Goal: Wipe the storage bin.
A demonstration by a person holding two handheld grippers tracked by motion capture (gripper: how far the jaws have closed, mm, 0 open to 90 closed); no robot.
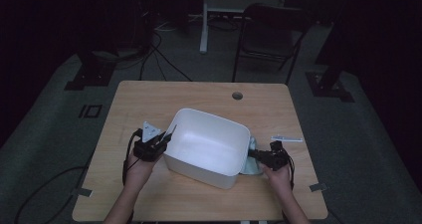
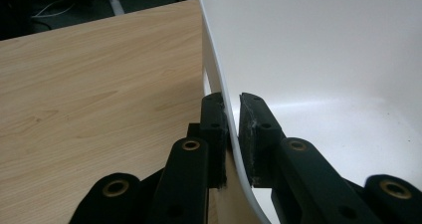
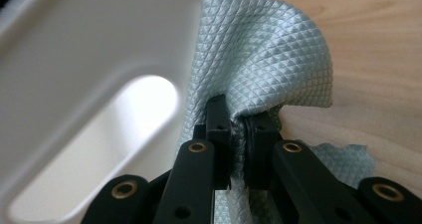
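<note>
Tub (image 1: 206,147): white plastic, open side up, centre of the high view on the table (image 1: 149,97), tipped a little so its upper-right rim rides higher. We hold it by its left wall. In the left gripper view the wall (image 2: 219,74) runs up between the two fingers (image 2: 254,129), one outside and one inside, pinching the rim. We judge this grip is there to steady the tub while the other hand works at its far side.

Cloth (image 3: 263,55): pale green, quilted weave, bunched upward at the right end of the tub. In the high view it lies low against the tub's right wall (image 1: 251,159), partly on the table. The right gripper (image 1: 261,157) has its fingers (image 3: 219,119) pressed tight on a fold of it, the rest draping over and beside them. The tub's handle recess (image 3: 99,134) sits just left of the cloth in the right gripper view, so we take it that the cloth is for wiping that outer wall.

Left gripper (image 1: 161,142): at the tub's left rim, grey plate on top.

Remainder: a small pale strip (image 1: 287,139) on the table to the right of the tub, a round hole (image 1: 237,95) near the table's upper edge, and a chair (image 1: 271,32) beyond it.
</note>
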